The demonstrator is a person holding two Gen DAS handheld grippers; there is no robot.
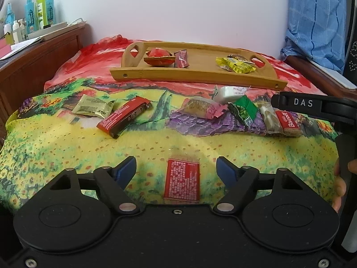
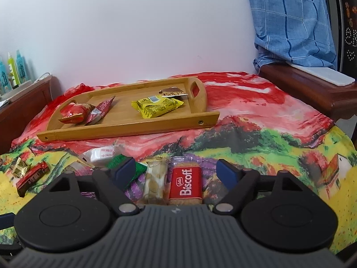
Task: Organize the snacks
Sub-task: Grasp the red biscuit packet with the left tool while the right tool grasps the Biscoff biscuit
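A bamboo tray (image 2: pixel 125 120) is seen at the far side of a bed covered by a bright painted-landscape cloth (image 1: pixel 67 147), with a red sweet, a dark red sachet and a yellow packet (image 2: pixel 157 107) lying in it. The left tool (image 1: pixel 176 167) is held with its blue pads apart around a flat red packet (image 1: pixel 181 179) on the cloth, not touching it. The right tool (image 2: pixel 176 170) is likewise open around a Biscoff biscuit (image 2: pixel 186 184) and a pale wrapped bar (image 2: pixel 155 182) lying side by side, with more snacks scattered just to their left.
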